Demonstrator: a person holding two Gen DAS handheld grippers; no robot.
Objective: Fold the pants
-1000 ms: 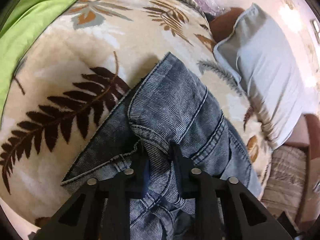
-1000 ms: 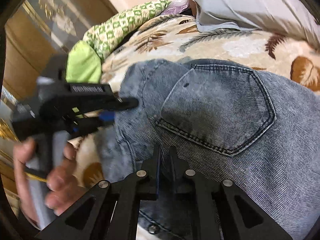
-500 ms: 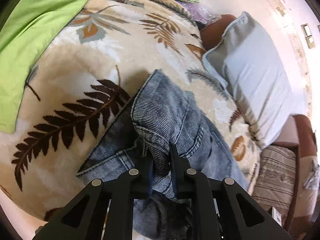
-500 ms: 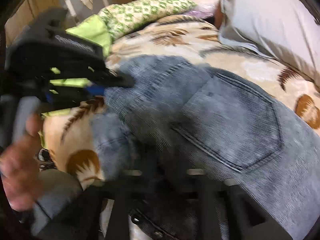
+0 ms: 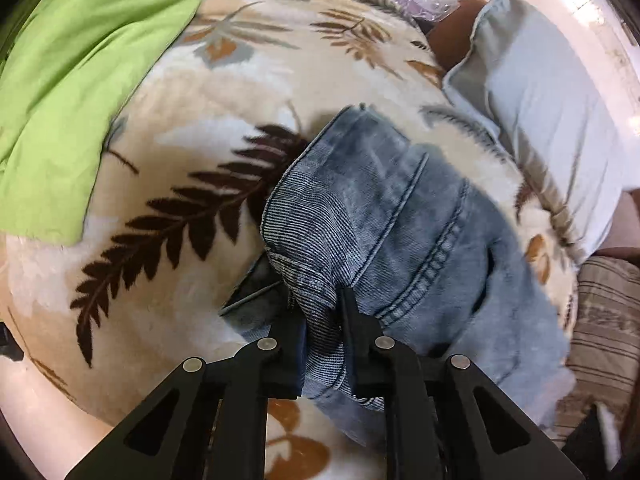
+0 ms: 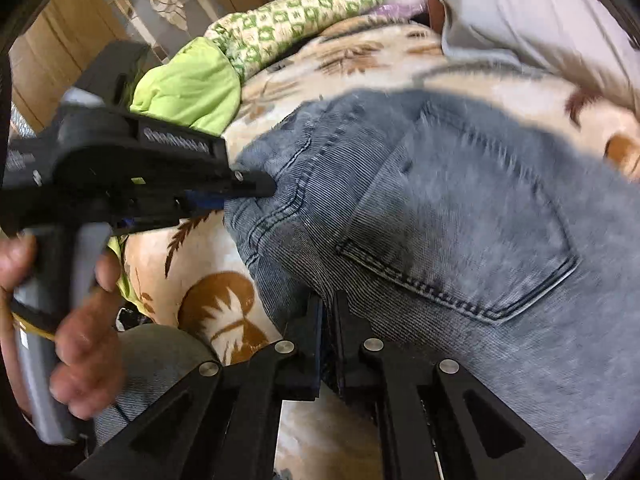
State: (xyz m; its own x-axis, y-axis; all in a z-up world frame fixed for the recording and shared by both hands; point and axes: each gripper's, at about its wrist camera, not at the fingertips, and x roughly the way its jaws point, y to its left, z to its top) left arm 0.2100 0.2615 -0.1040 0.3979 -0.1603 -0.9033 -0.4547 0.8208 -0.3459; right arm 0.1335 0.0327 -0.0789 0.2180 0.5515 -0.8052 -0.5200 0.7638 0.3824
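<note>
At the far left edge of the bed lies a bright green sheet [image 5: 76, 92], bunched up on the fuzzy blanket [image 5: 192, 128]. The blanket is cream with brown and dark fern leaves on it. In the right wrist view a green and white checked cloth [image 6: 296, 20] sits at the far edge of the blanket, just past the green sheet.

In that same view the person's left hand [image 6: 76, 336] holds a grey handle. The left gripper [image 5: 323, 304] bites a thick fold of the blue jeans [image 5: 400, 240]. Its jaws are narrow, and denim fills the gap between them.

The jeans lie in the middle of the blanket, bunched and partly doubled over. A side seam runs down them in the left wrist view. In the right wrist view the back pocket [image 6: 472, 224] faces up.

The right gripper [image 6: 329, 304] pinches the near edge of the jeans below that pocket. Its jaws are almost closed, with cloth between them.

To the right, a pale grey pillow [image 5: 552, 112] rests along the right edge of the blanket. Near the right corner sits a brown striped cushion [image 5: 608, 320].
</note>
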